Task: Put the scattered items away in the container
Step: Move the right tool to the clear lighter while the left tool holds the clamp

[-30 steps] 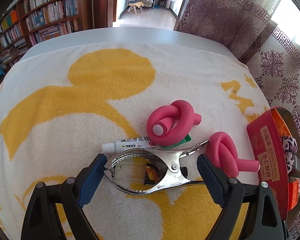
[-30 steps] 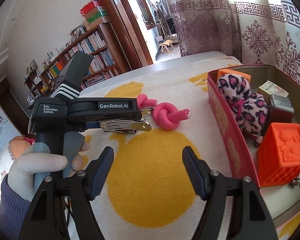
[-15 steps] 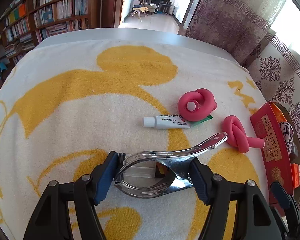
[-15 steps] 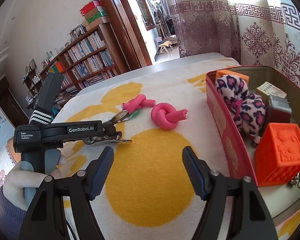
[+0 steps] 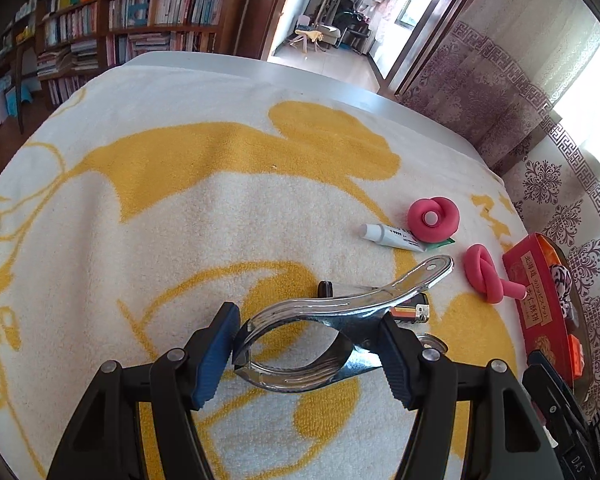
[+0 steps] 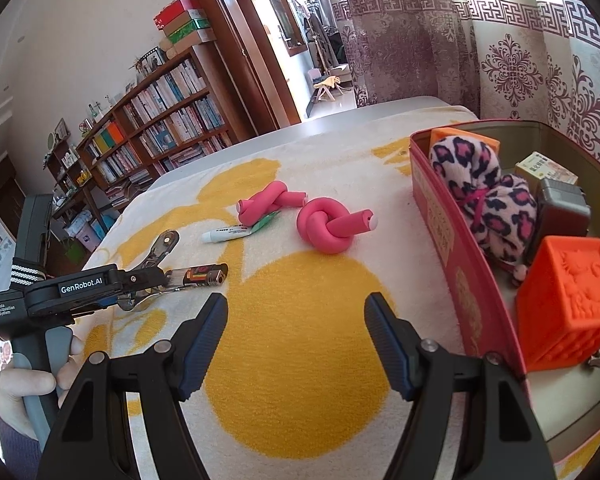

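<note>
My left gripper [image 5: 308, 344] has a large shiny metal clip [image 5: 332, 332] between its blue pads. Its jaws are closing and both pads press on the clip. The right wrist view shows the same gripper [image 6: 112, 296] with the clip [image 6: 156, 252], held by a hand at the left. A lighter [image 5: 410, 312] lies just beyond the clip. Farther off are a white tube [image 5: 392, 237] and two pink knotted foam rollers [image 5: 434, 218] [image 5: 486, 276]. The red tin [image 6: 460, 260] stands on the right. My right gripper [image 6: 296, 328] hovers open over the towel with nothing between its fingers.
The tin holds a leopard-print plush [image 6: 488, 184], an orange cube [image 6: 568, 300], a grey box [image 6: 560, 204] and a small carton [image 6: 544, 168]. A white and yellow towel [image 5: 180, 200] covers the table. Bookshelves [image 5: 140, 12] and patterned curtains [image 6: 520, 68] stand behind.
The left gripper has closed onto the metal clip and drawn it back, away from the tube and the pink rollers. The lighter now shows beside the clip. The right gripper has stayed still.
</note>
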Available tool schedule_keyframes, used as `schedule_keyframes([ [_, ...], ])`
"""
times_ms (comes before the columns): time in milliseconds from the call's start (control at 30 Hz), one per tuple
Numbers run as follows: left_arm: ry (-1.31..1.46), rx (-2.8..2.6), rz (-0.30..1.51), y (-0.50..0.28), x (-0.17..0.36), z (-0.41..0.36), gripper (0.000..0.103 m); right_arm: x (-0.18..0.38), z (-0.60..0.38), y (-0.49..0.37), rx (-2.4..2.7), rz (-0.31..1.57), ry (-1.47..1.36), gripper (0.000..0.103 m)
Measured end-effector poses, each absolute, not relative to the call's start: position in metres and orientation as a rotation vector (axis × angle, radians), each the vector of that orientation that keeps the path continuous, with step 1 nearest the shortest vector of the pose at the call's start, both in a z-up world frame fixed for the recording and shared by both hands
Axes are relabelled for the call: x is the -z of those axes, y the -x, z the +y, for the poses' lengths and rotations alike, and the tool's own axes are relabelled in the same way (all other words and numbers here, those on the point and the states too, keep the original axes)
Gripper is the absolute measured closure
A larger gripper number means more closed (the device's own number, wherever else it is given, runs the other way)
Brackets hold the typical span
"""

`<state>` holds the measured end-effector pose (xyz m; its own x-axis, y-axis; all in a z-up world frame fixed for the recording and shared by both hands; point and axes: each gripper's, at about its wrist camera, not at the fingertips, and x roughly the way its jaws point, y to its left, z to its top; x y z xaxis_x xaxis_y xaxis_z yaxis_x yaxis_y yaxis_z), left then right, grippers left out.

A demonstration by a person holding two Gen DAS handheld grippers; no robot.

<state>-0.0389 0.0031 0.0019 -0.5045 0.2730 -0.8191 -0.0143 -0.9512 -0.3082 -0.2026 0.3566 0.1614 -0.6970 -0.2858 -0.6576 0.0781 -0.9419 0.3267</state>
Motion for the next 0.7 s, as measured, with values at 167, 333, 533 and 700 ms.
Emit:
schedule_keyframes([
  [167,1.436,-2.577,-0.457,0.036,-0.005,-0.012,0.035,-0.157,0.352,0.208,2.665,-0.42,-1.198,0.029],
  [333,1.369,-2.682,-0.583,0.031,-0.019,-0.043,0.035,-0.171,0.328,0.214,2.618,-0.343,-1.224,0.028],
  [533,1.3,-2.807,-0.598,0.026,-0.033,-0.062,0.035,-0.169,0.277,0.237,2.515,-0.245,-1.277,0.028],
  [700,1.309,-2.781,-0.644,0.026,-0.03,-0.066,0.035,-0.155,0.24,0.259,2.474,-0.193,-1.338,0.028],
])
